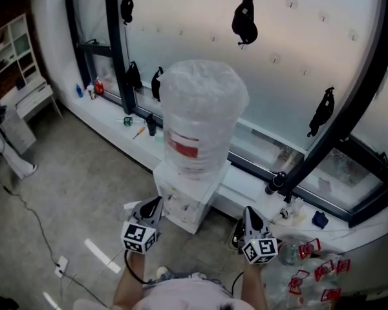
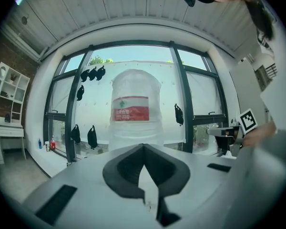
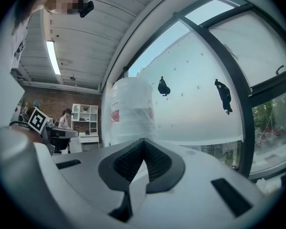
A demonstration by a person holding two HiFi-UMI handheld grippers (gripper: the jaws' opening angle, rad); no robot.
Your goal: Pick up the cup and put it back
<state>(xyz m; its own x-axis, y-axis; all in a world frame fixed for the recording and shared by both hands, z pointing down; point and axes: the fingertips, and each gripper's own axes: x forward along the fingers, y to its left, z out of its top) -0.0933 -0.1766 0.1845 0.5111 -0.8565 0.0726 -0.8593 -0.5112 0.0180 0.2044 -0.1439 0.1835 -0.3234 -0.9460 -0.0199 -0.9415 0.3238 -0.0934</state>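
The left gripper has its jaws pressed together with nothing between them, and the right gripper does too. Both point at a boxy white water dispenser that carries a large clear plastic-wrapped bottle with a red label. The cup cannot be made out in any view.

The left tool and right tool point level (jaws together, nothing between).

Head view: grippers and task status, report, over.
Left gripper shut, empty. Right gripper shut, empty. No cup in sight. Water dispenser directly ahead, untouched.
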